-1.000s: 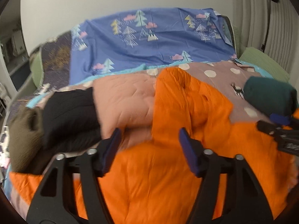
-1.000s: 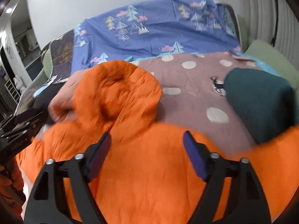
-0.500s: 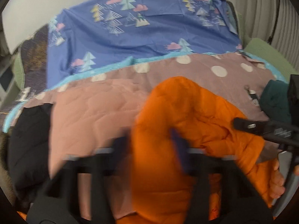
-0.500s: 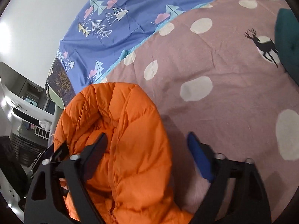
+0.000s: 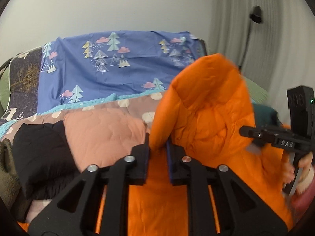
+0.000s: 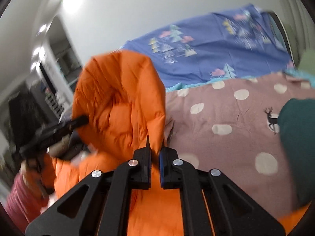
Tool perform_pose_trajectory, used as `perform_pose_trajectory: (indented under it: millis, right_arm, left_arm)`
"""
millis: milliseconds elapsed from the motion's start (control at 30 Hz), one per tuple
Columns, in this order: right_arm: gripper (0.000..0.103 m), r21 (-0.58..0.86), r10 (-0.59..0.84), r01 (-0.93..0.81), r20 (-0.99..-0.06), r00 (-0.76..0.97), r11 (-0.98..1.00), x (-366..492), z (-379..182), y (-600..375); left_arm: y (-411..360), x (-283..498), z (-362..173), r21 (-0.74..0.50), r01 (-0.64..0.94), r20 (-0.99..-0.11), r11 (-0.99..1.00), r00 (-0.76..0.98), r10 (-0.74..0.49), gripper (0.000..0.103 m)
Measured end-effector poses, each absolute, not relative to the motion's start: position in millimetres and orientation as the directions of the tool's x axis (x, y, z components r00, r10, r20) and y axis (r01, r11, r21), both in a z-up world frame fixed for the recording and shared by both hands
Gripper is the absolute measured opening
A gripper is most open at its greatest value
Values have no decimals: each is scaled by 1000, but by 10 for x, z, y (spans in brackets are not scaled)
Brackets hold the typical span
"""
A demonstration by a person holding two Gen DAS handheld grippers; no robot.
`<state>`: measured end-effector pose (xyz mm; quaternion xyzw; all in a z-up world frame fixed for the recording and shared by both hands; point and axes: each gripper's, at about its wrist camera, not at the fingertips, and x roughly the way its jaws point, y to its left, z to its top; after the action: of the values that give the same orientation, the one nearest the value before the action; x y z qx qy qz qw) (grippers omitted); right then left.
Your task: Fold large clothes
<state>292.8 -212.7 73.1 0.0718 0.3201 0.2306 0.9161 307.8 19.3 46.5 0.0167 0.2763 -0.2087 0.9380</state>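
Note:
An orange puffer jacket (image 5: 206, 118) is held up off the bed, its hood standing upright. My left gripper (image 5: 158, 147) is shut on the left edge of the jacket by the hood. My right gripper (image 6: 155, 147) is shut on the right edge of the same jacket (image 6: 122, 106). The right gripper also shows at the right of the left wrist view (image 5: 275, 137), and the left gripper at the left of the right wrist view (image 6: 59, 129). The jacket's lower body lies below both grippers.
The bed has a brown polka-dot cover (image 6: 226, 114) and a blue tree-print sheet (image 5: 118, 66) at the back. A pink quilted garment (image 5: 106, 135), a black garment (image 5: 39, 157) and an olive one (image 5: 6, 169) lie at left. A dark green folded garment (image 6: 297, 147) lies at right.
Both grippers were open over the jacket. They have closed on the two sides of the hood area and lifted it upright off the bed.

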Motion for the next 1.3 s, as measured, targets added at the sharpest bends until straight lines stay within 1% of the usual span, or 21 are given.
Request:
perform_pose_trajectory:
  millis: [33,67,100,133,200,267,367,400,467,567,633,667,700,767,833,900,1000,1067,1167,1300]
  right_arm:
    - [9,240,453,-389,-575,682,890,2714,696,-2105]
    - [13,209,439,-398,-594,674,893,2511,640,-2101]
    - [19,190,429,-402,-610,666,895,2289,570,-2117]
    - [21,185,423,-401,-620,661,897,2123,496,-2149]
    - [31,190,413,-387,-643,645,902,1803,322,-2223]
    - [36,191,381,-346,-661,647,919,1661,189,-2274]
    - [35,174,310,-266,-696,648,948,1719,131,-2227]
    - [35,173,288,-235,-700,653,956,1791,134,-2186]
    - [35,198,272,-187,-708,652,962,1943,143,-2064]
    - [35,219,278,-172,-703,655,960,2150,111,-1836]
    - [35,222,281,-174,-715,640,959,2251,15,-1715]
    - [35,232,291,-175,-732,616,957,2301,-83,-1661]
    - [35,248,305,-178,-748,590,952,2332,-192,-1619]
    - [35,272,335,-195,-774,538,942,2325,-437,-1533]
    - [36,293,386,-255,-763,519,921,2225,-562,-1445]
    - [37,266,411,-332,-749,520,905,2111,-603,-1342]
    - [38,260,412,-339,-739,533,904,2084,-638,-1356]
    - [38,273,418,-332,-737,531,903,2091,-648,-1388]
    - [38,227,374,-317,-740,558,921,2031,-540,-1382]
    - [38,145,298,-273,-663,687,951,1949,-180,-1438]
  left_arm:
    - [235,2889,414,-74,417,-531,906,753,-390,19]
    - [288,2675,335,-65,433,-540,899,743,-396,22]
    - [332,2522,273,-60,441,-546,895,736,-399,22]
    - [400,2305,169,-53,449,-561,892,726,-399,23]
    - [520,1976,-11,-39,446,-586,894,715,-382,23]
    - [613,1770,-161,-26,427,-603,904,715,-355,23]
    - [607,1756,-280,15,400,-641,916,707,-298,23]
    - [554,1823,-275,10,380,-649,925,706,-283,23]
    - [451,1966,-239,-41,377,-656,925,688,-309,23]
    - [210,2182,-190,-81,381,-656,921,676,-337,23]
    - [19,2292,-196,-109,400,-653,910,662,-369,30]
    - [-55,2331,-219,-114,406,-652,907,658,-377,37]
    - [-135,2388,-276,-108,405,-658,908,655,-371,39]
    - [-240,2519,-490,-99,399,-694,911,629,-351,39]
    - [-249,2600,-707,-104,379,-731,920,598,-329,39]
    - [-204,2653,-939,-105,357,-758,928,575,-307,40]
    - [-130,2632,-1022,-141,361,-742,922,578,-340,40]
    - [-147,2614,-1042,-125,366,-741,922,584,-332,40]
    - [-219,2562,-1063,-72,376,-743,924,598,-301,41]
    - [-264,2510,-1037,-38,380,-735,924,616,-284,41]
